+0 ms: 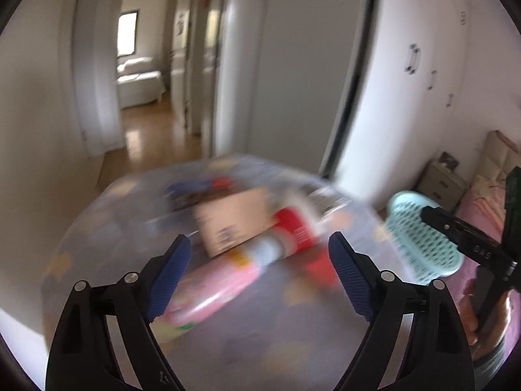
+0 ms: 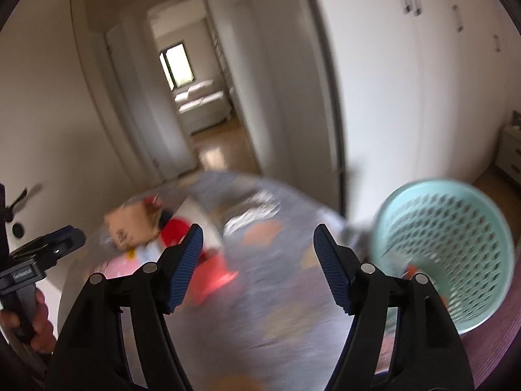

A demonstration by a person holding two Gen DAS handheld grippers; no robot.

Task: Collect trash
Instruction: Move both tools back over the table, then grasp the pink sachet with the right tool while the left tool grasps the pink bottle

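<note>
Both views are motion-blurred. A round table (image 1: 104,228) with a patterned cover holds trash: a brown cardboard box (image 1: 231,221), a red and light-blue can-like tube (image 1: 286,234), a pink packet (image 1: 211,286) and a red piece (image 1: 320,268). My left gripper (image 1: 260,277) is open and empty, above the pink packet and the tube. My right gripper (image 2: 259,267) is open and empty over the table (image 2: 276,293), right of the box (image 2: 133,228) and red trash (image 2: 211,277). A mint perforated basket (image 2: 446,254) stands at the right; it also shows in the left wrist view (image 1: 423,238).
A hallway with wooden floor (image 1: 146,140) leads to a far room with a white sofa (image 2: 202,104). White wardrobe doors (image 2: 407,81) stand on the right. A pink bed (image 1: 485,208) and a bedside cabinet (image 1: 439,182) lie at the far right.
</note>
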